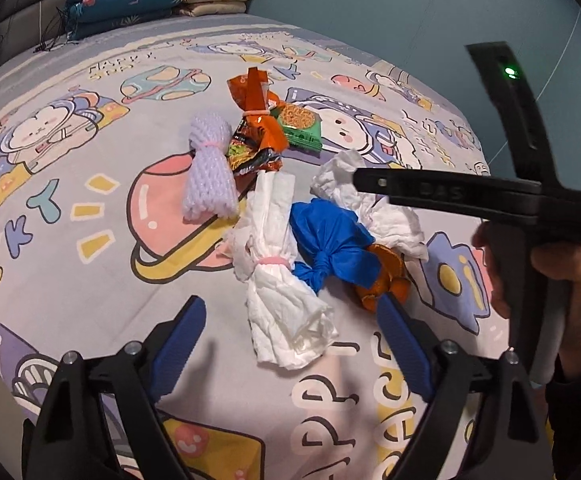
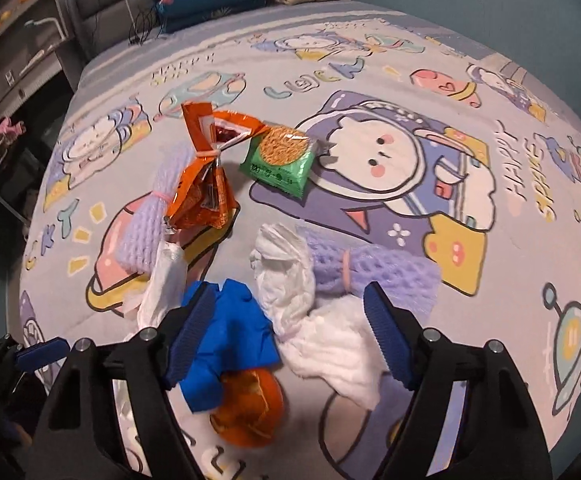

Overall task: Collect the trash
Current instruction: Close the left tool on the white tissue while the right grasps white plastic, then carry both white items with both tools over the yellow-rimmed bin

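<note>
Cartoon bedsheet [image 1: 70,240] holds all the trash; nothing looks picked up yet. Left claw [image 1: 290,344] is apart around the tied white tissue [image 1: 282,280]. Right claw [image 2: 286,336] is apart over the blue bag [image 2: 230,340] and crumpled tissue [image 2: 330,344], gripping nothing.

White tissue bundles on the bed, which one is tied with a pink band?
The long tissue bundle left of the blue bag; the crumpled tissue right of it has no band.

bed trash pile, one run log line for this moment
left gripper: open over tied white tissue bundle | right gripper: open over knotted blue plastic bag | nothing held
</note>
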The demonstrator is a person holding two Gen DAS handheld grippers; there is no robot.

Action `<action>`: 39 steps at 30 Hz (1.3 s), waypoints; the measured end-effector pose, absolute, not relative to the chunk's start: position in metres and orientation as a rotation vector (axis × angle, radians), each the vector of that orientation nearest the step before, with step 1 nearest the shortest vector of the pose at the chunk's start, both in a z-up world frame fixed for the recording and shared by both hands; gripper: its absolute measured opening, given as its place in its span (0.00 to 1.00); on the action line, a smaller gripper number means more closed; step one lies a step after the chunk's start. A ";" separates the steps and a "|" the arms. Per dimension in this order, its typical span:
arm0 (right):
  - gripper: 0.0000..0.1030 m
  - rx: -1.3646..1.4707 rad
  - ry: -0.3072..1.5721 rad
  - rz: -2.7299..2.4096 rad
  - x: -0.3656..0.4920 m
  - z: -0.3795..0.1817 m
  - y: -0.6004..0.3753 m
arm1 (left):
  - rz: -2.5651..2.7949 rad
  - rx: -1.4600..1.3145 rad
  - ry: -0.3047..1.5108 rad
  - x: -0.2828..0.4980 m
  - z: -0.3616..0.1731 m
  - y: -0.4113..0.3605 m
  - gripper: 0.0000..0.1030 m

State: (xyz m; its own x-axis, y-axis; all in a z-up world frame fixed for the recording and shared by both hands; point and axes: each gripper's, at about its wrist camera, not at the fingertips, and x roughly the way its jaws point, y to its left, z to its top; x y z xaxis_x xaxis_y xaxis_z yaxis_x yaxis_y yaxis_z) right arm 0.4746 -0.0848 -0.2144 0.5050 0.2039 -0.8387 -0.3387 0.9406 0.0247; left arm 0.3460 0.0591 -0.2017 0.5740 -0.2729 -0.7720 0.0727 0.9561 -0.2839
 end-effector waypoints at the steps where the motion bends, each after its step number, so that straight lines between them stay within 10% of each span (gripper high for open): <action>1: 0.68 -0.156 0.993 0.319 0.478 -0.217 -0.082 | -0.206 -0.235 0.945 0.348 -0.204 0.060 0.76; 18: 0.15 -0.165 1.046 0.222 0.495 -0.245 -0.072 | -0.283 -0.342 1.050 0.363 -0.231 0.058 0.05; 39: 0.11 0.008 0.880 0.338 0.430 -0.146 -0.093 | -0.317 -0.440 0.934 0.318 -0.183 0.106 0.02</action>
